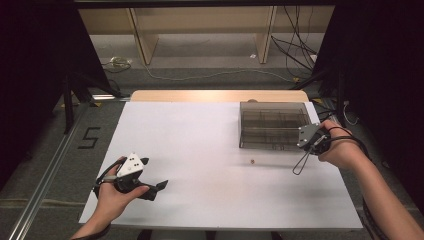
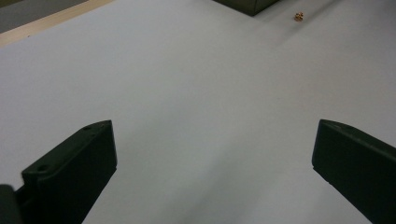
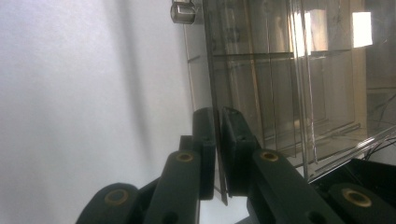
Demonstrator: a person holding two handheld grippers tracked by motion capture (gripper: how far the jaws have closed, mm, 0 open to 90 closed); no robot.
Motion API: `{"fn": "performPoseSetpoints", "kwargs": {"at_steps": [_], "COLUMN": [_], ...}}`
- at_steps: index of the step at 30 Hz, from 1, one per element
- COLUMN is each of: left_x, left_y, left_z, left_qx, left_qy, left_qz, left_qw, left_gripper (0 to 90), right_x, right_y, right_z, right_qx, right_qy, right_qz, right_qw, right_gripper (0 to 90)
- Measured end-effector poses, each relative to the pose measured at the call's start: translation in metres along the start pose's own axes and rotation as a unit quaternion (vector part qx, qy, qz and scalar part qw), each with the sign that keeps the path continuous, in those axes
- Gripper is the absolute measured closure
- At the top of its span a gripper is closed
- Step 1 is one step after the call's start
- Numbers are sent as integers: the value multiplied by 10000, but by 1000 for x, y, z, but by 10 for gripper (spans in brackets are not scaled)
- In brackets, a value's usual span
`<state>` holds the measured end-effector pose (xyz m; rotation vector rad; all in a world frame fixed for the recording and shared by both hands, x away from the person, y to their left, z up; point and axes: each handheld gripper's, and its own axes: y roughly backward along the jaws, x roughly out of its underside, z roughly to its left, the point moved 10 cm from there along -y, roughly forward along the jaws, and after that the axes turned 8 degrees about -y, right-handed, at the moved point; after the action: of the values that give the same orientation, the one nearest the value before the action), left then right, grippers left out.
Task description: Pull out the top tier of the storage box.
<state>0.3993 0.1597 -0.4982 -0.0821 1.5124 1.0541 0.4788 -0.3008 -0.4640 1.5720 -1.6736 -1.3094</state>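
Two grippers are in play over a white surface. At the far right stands a clear plastic box with dividers inside, its thin see-through lid seen edge-on in the right gripper view. The right gripper sits at the box's near right corner, and its jaws are pressed nearly together on the edge of that lid, pinching the thin sheet between the pads. A small metal latch or hinge piece shows at the far end of the same edge. The left gripper hangs low over the near left part of the surface, well apart from the box, its jaws spread wide with nothing between them. A tiny golden-brown bit lies on the surface just in front of the box; it also shows far off in the left gripper view, beside the box's corner.
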Motion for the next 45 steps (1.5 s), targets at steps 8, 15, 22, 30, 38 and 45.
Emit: {"fn": "performPoseSetpoints", "kwargs": {"at_steps": [8, 15, 22, 30, 38, 45], "left_x": [0, 0, 0, 0, 0, 0], "left_y": [0, 0, 0, 1, 1, 1], "left_z": [0, 0, 0, 0, 1, 1], "left_qx": [-1, -9, -8, -6, -27, -27], "left_qy": [4, 17, 1, 1, 36, 35], "left_qz": [-2, -25, -7, -10, -31, -30], "left_qw": [10000, 10000, 10000, 10000, 10000, 10000], "left_gripper": [0, 0, 0, 0, 0, 0], "right_x": [4, 4, 6, 9, 10, 11], "right_y": [2, 3, 5, 7, 7, 8], "right_z": [2, 4, 8, 9, 11, 13], "right_qx": [-26, -45, -47, -44, -25, -30], "right_qy": [-13, -5, 6, -1, -10, -28], "right_qz": [-8, -26, -33, -42, -98, -135], "right_qw": [10000, 10000, 10000, 10000, 9999, 9999], "right_gripper": [853, 854, 854, 852, 851, 853]}}
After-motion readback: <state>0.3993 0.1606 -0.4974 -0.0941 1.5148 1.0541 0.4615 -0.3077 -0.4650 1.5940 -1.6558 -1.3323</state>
